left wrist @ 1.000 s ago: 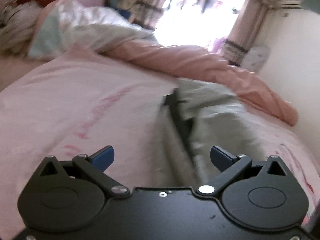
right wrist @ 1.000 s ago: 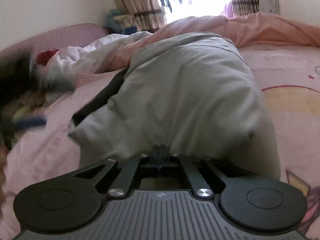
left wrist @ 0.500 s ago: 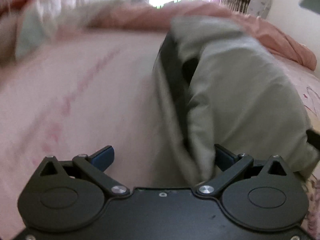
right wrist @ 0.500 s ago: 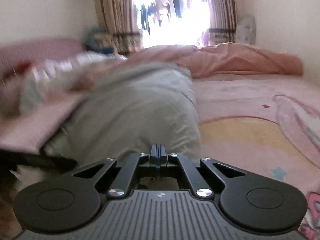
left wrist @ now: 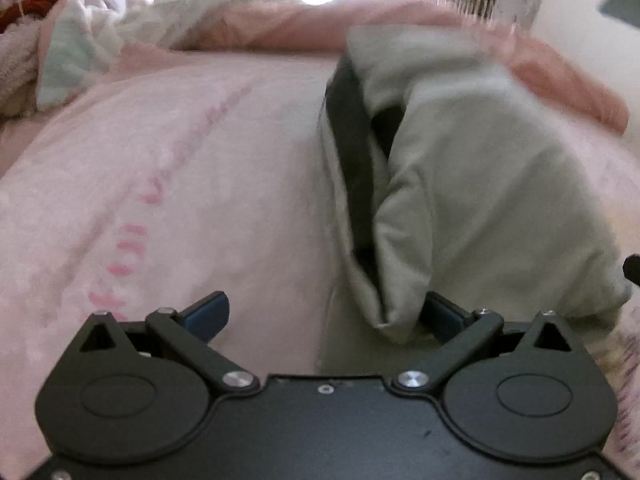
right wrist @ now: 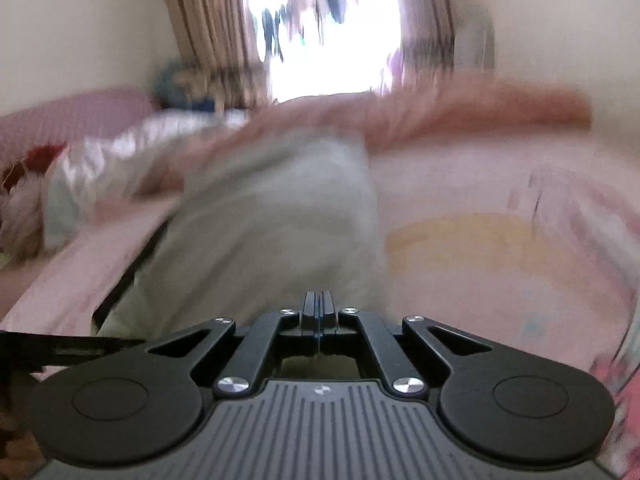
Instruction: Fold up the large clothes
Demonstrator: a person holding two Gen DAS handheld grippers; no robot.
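Left black two-finger gripper (left wrist: 324,318) tilted down toward the bed, jaws spread wide, blue-padded fingertips (left wrist: 208,314) well apart; left pad over bare sheet, right pad just beside a folded edge of the large pale grey-green padded garment (left wrist: 492,208), contact there not clear, nothing pinched between the 2 pads. Right black two-finger gripper (right wrist: 318,312) aimed more nearly level across the bed, jaws pressed fully together; near edge of the same garment (right wrist: 276,220) right at the closed tips, but an actual pinch of cloth not visible, so held or not cannot be told. Garment on the pink printed bed sheet (left wrist: 168,184), doubled over itself, long axis running away from both cameras toward the bright curtained window (right wrist: 332,40); near end at the grippers, far end up against the rumpled salmon-pink quilt (left wrist: 560,80). Dark black lining band (left wrist: 352,140) along the garment's left side in the left wrist view, following the same long axis. Right wrist view heavily blurred. White and mint crumpled bedding (left wrist: 92,48) at far left, apart from the garment.
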